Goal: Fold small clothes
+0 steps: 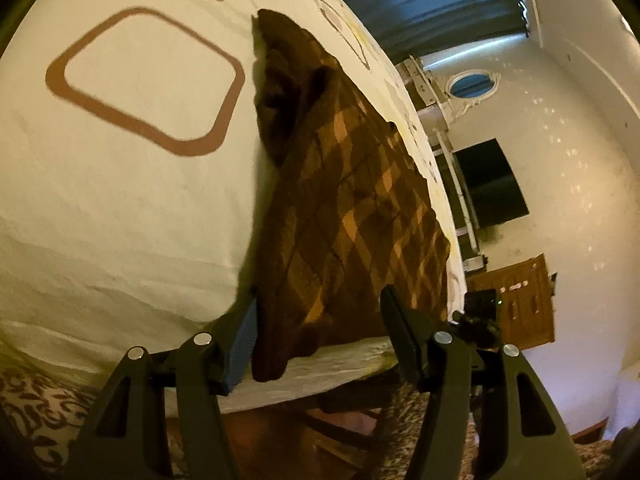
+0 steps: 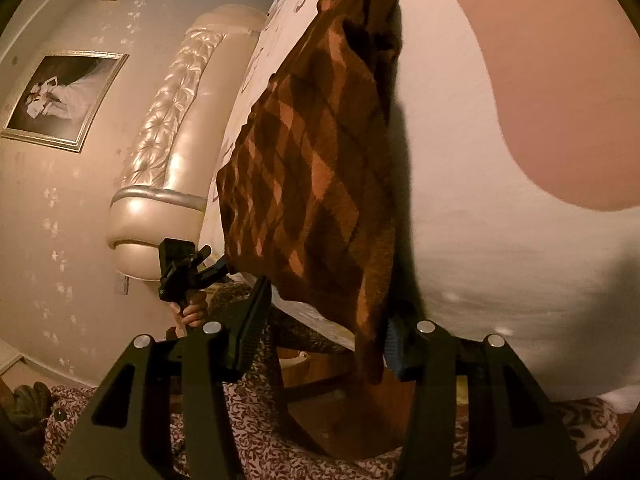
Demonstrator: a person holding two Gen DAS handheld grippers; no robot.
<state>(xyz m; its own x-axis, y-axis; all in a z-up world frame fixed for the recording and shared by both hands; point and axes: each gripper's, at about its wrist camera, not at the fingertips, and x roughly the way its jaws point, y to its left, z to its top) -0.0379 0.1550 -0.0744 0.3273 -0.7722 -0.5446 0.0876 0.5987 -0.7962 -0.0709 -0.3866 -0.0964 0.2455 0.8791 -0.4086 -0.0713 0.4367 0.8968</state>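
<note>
A brown knitted garment (image 1: 352, 208) with an orange diamond pattern lies flat on the white bed sheet (image 1: 120, 208); one near corner hangs over the bed's edge. My left gripper (image 1: 320, 296) stands open at that near edge, its blue-padded finger (image 1: 244, 332) beside the hem and the other finger over the cloth, neither pressing. In the right wrist view the same garment (image 2: 304, 184) runs away from my right gripper (image 2: 332, 296), which is also open, with the hanging corner between its fingers and no pad closed on it.
The sheet bears a brown rounded-square outline (image 1: 144, 80) and a pink patch (image 2: 560, 100). A tufted headboard (image 2: 172, 120), a framed picture (image 2: 60, 100), a dark screen (image 1: 488, 184) and a wooden cabinet (image 1: 516, 304) line the walls. A hand (image 2: 192, 314) holds the other gripper.
</note>
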